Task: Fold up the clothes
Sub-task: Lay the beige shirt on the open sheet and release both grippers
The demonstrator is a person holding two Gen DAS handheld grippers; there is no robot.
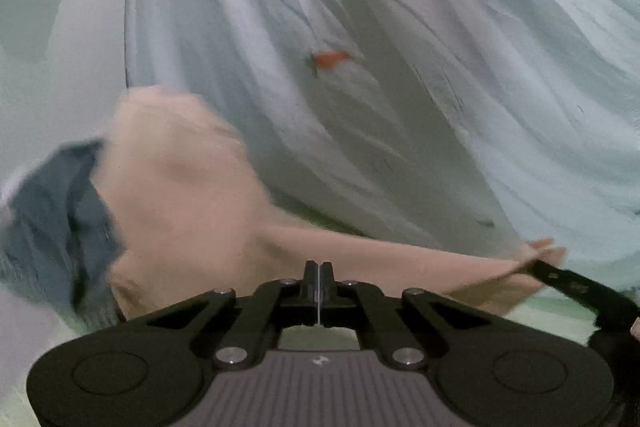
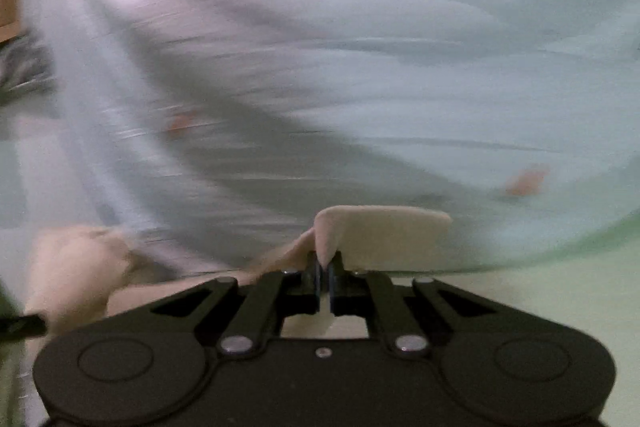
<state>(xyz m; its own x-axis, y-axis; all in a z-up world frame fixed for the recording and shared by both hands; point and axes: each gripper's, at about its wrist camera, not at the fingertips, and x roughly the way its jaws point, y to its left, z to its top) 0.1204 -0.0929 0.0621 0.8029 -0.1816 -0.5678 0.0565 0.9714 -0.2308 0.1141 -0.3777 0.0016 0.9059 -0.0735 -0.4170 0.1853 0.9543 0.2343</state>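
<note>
Your left gripper [image 1: 320, 269] and right gripper [image 2: 324, 261] are each clamped on an edge of the beige garment [image 1: 180, 187], which stretches between them above the pale floral sheet [image 1: 440, 67]. It looks light, soft and limp, so keep to hems and corners. Plain beige, it bunches left beside a blue-grey cloth [image 1: 60, 203].

You'll find no readable text, only a small white logo mark, no letters, on the left gripper's [image 1: 319, 281] grey ribbed body.
</note>
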